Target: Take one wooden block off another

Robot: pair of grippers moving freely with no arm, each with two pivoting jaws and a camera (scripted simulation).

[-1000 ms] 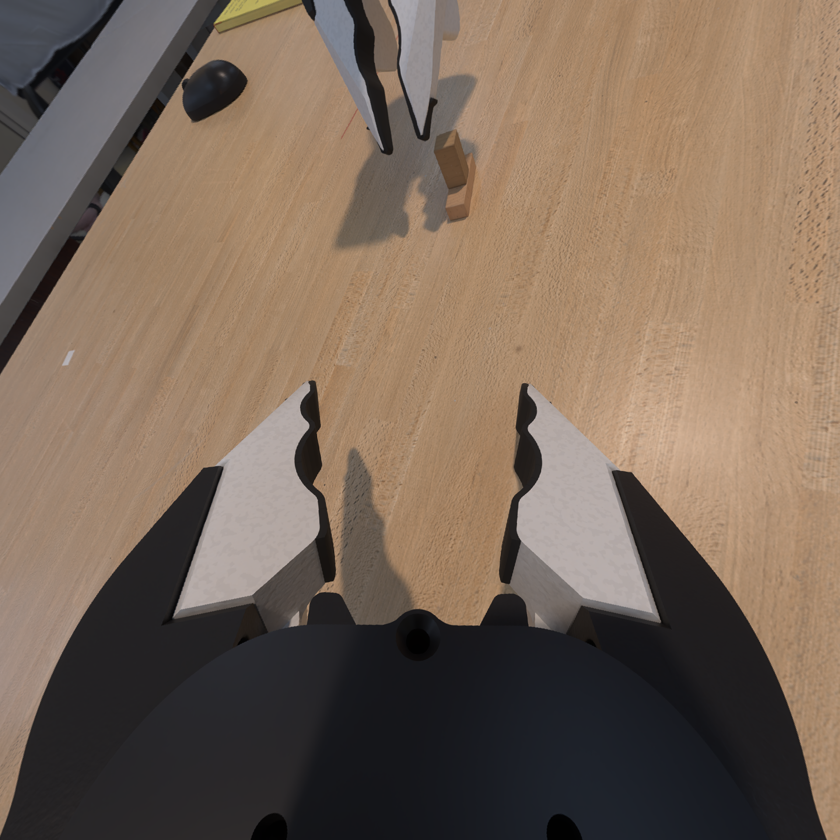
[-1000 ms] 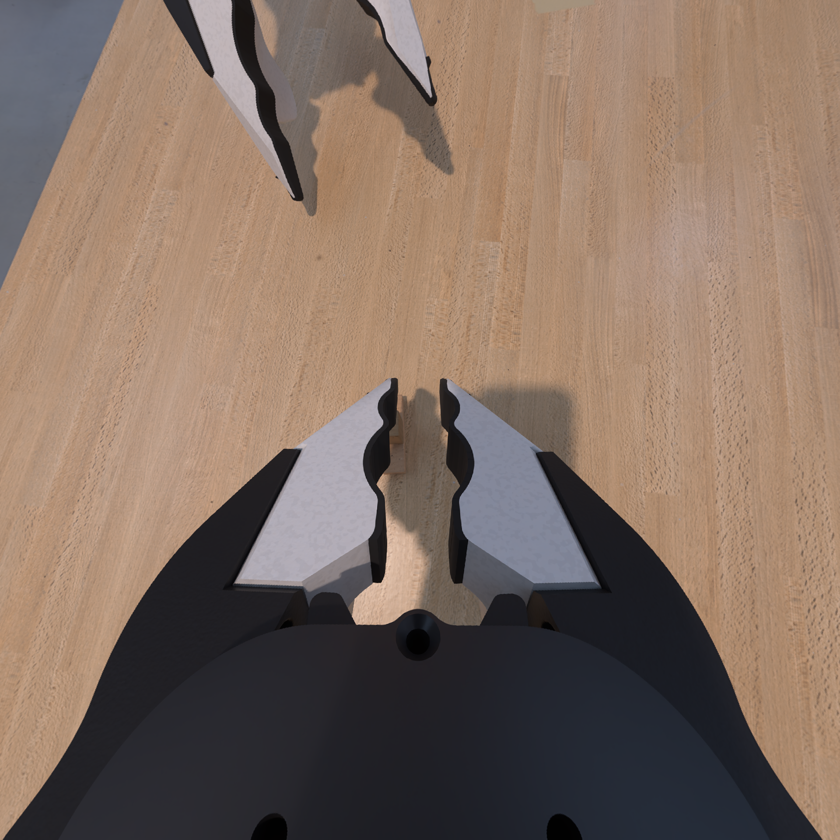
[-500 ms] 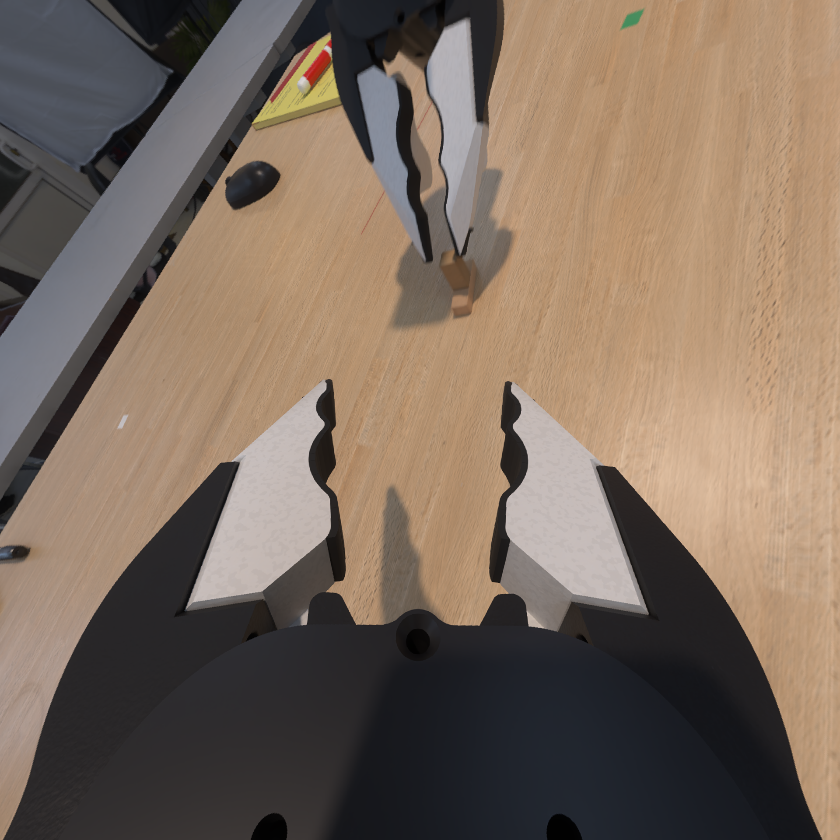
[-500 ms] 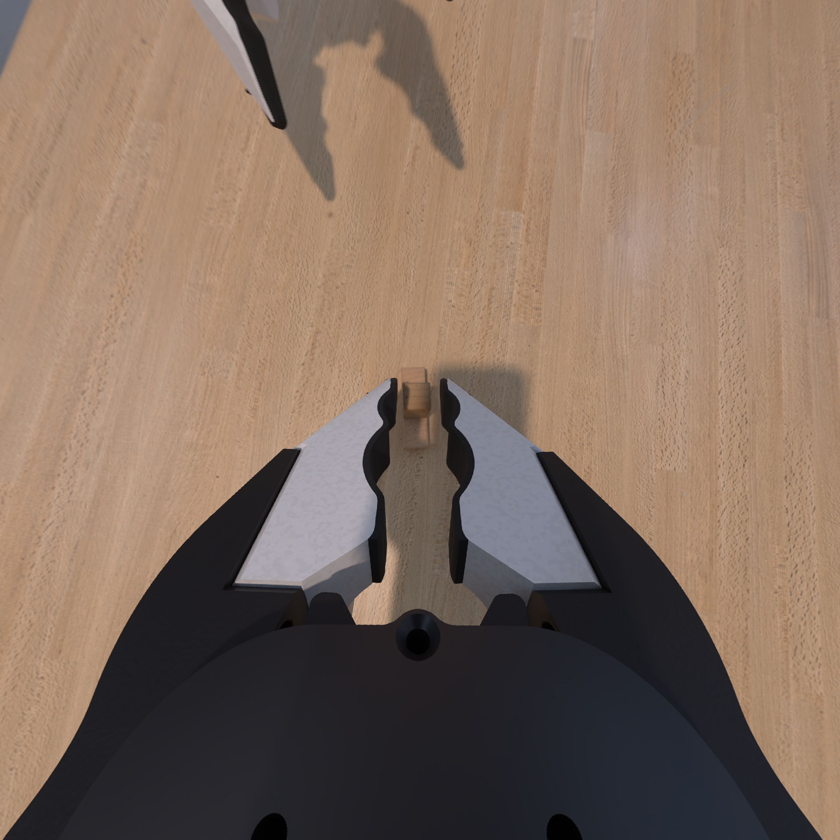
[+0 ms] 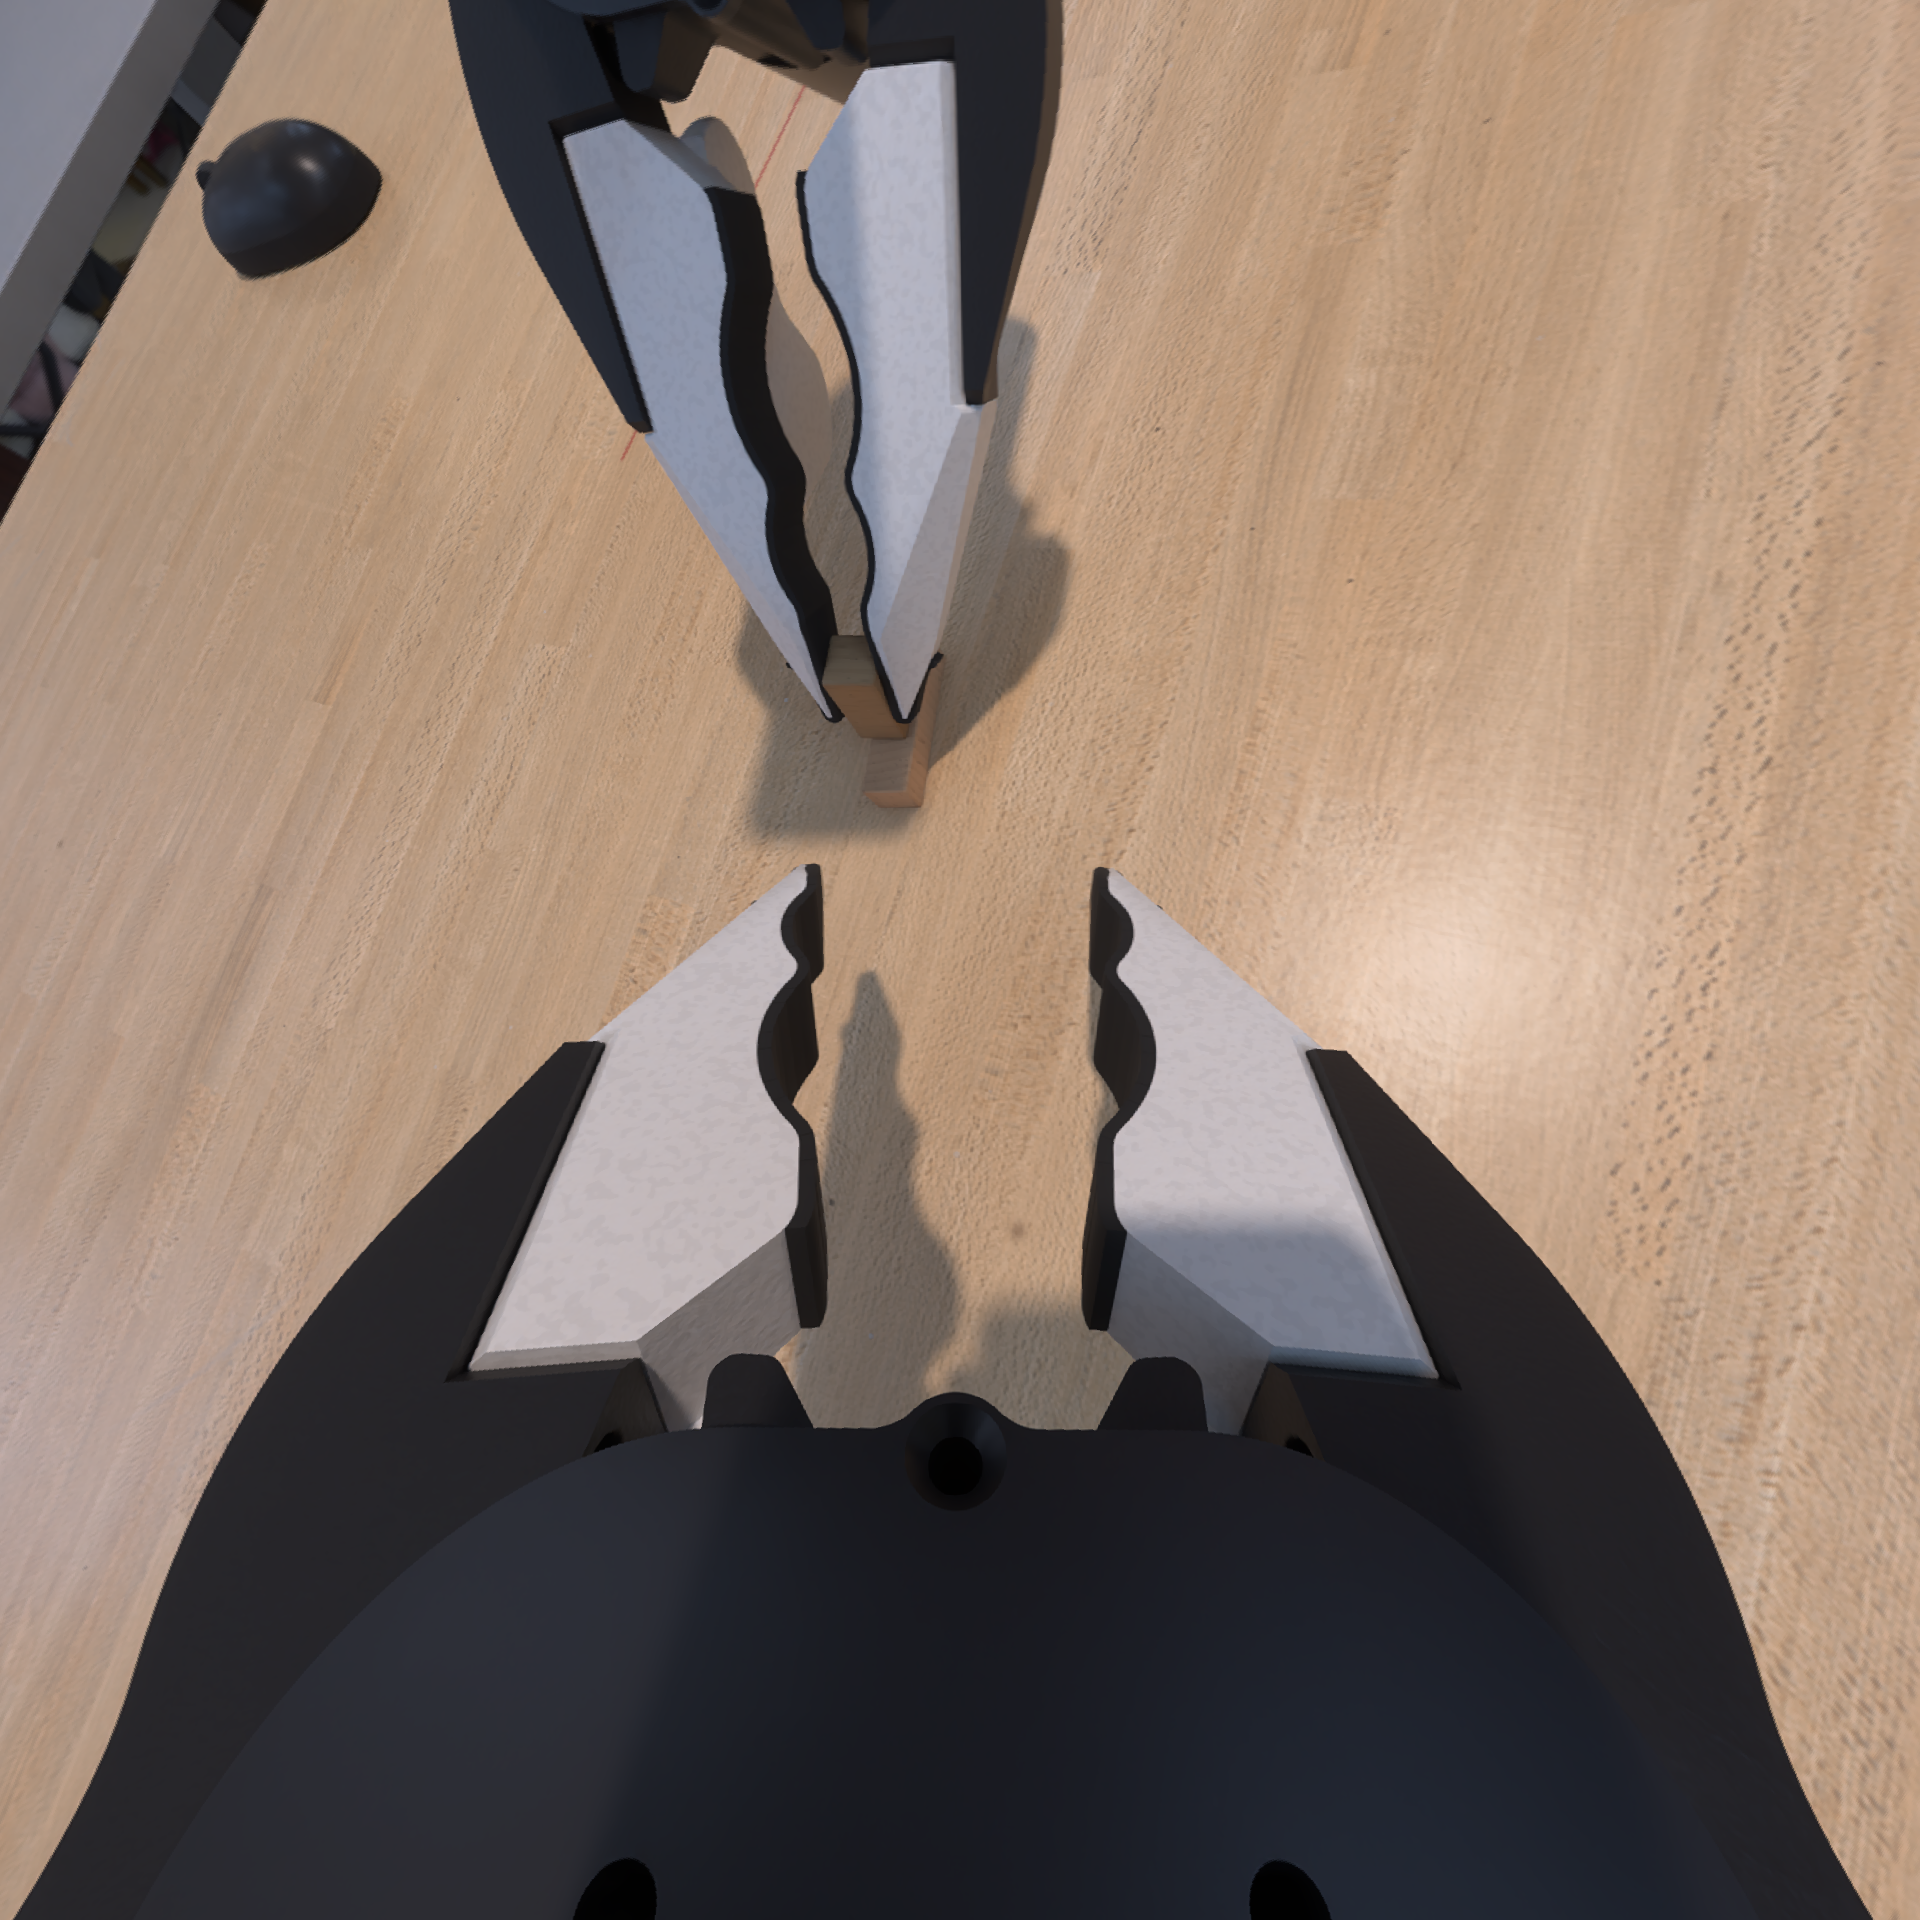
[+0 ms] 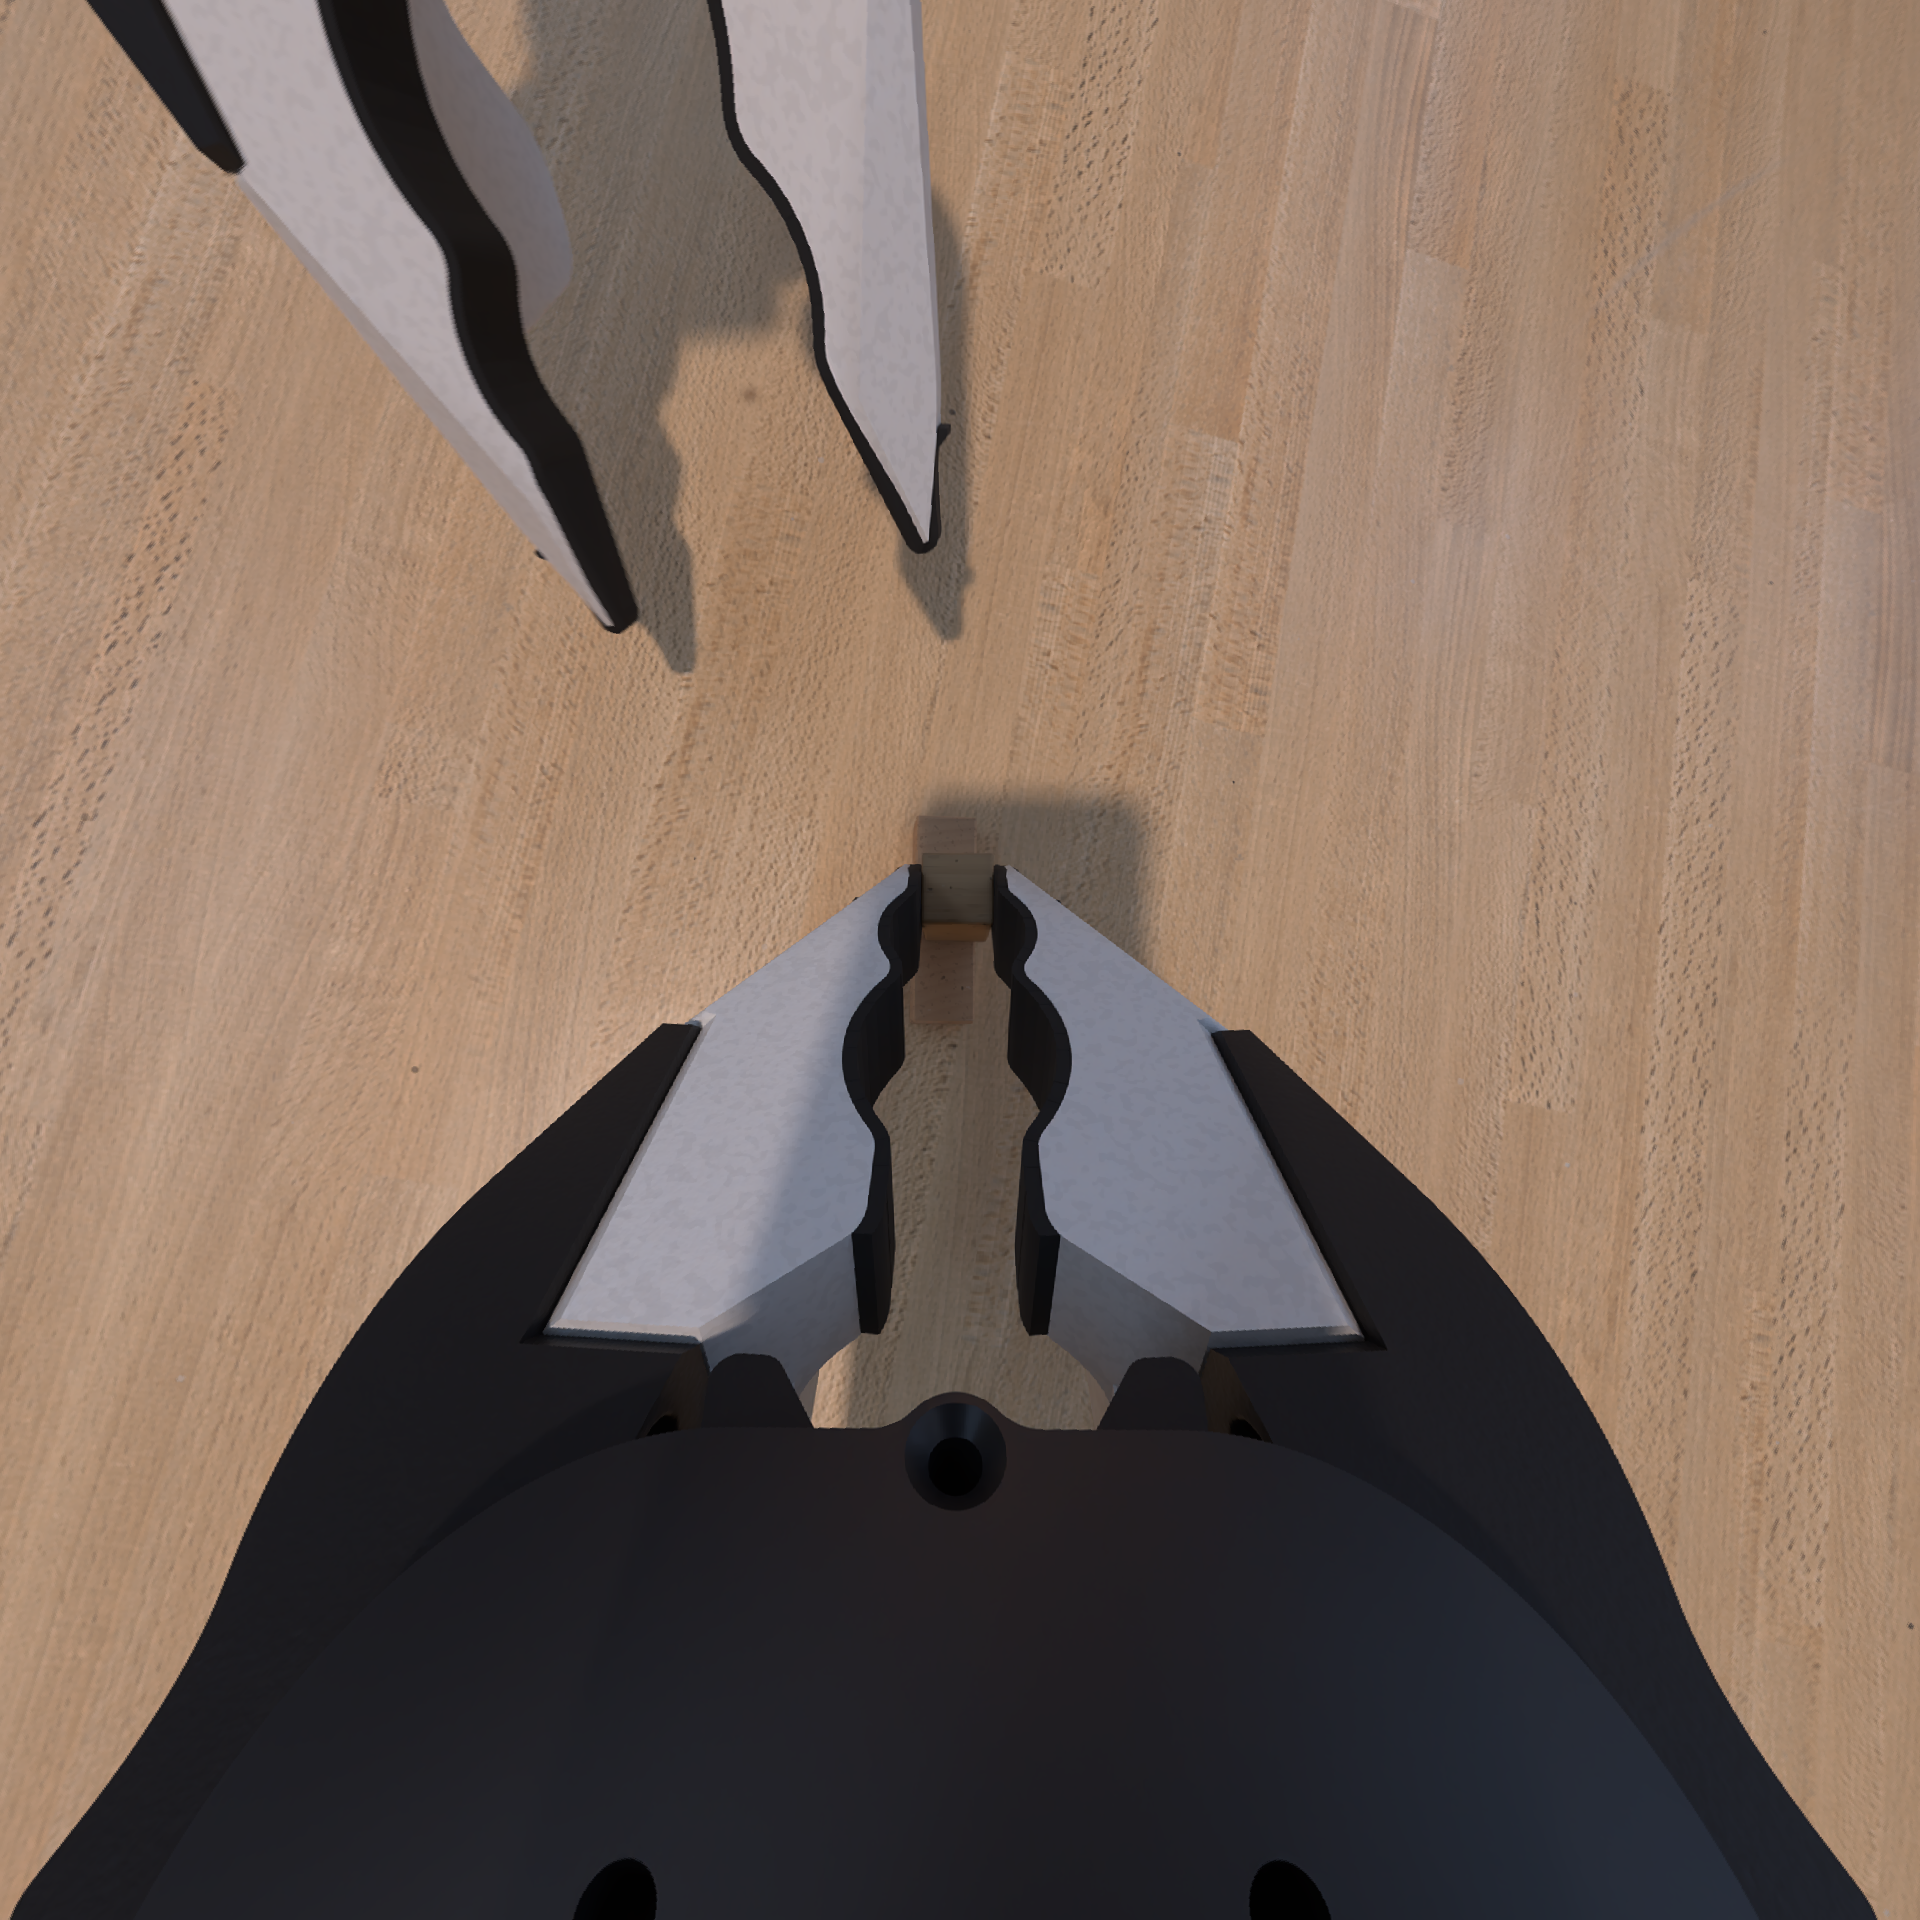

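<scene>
Right gripper [image 6: 956, 883] fingertips pinched on upper wooden block [image 6: 954, 883], which sits on lower wooden block [image 6: 948, 987] on the wooden table [image 6: 1455, 623]; left gripper [image 5: 954, 883] fingers apart, empty, stack at its 12 o'clock; black mouse [image 5: 286, 192] at 10 o'clock.

matt pale-wood table [image 5: 1455, 520], wooden blocks [image 5: 873, 696], speckled matt fingers [image 5: 686, 1122] with black casing

A small darker wooden block [image 5: 858, 694] sits on top of a paler wooden block [image 5: 896, 771] lying flat on the desk [image 5: 1455, 520], the upper one offset toward one end.
</scene>
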